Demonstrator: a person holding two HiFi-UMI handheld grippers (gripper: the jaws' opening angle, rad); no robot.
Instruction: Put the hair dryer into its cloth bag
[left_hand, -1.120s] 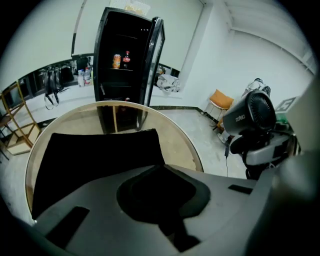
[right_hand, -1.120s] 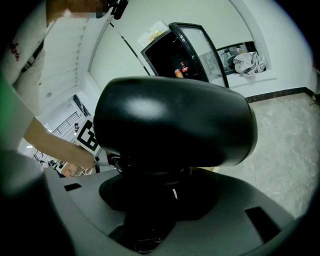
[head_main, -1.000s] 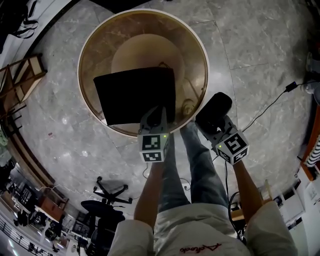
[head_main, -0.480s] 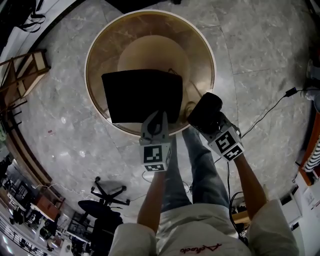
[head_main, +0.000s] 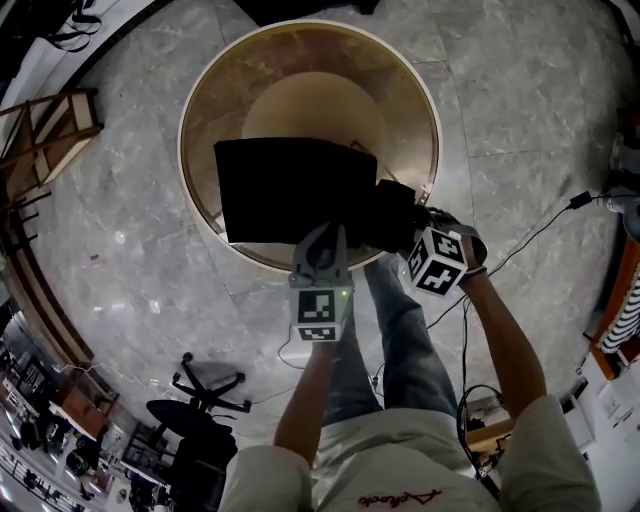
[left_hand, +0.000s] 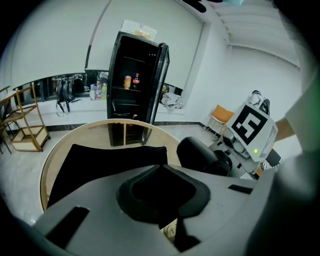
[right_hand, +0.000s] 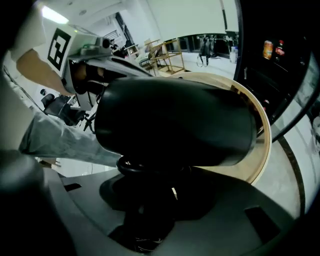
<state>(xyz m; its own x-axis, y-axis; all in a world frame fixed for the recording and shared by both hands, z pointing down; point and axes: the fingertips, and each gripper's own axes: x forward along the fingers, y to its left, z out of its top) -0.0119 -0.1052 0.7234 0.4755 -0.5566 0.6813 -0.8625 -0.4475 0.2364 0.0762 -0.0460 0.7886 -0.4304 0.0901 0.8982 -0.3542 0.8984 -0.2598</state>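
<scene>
My left gripper (head_main: 322, 238) is pinched shut on the near edge of the cloth bag (head_main: 290, 185), held over the round table (head_main: 205, 90); my right gripper (head_main: 408, 232) clamps the hair dryer (head_main: 388, 212) by its handle, barrel crosswise, nose at the bag's right edge, so I judge entry comes from the right.

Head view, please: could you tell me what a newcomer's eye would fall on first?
A black cloth bag lies across the round table, with the left gripper pinching its near edge. At the bag's right edge, the right gripper holds a black hair dryer by its handle.
</scene>
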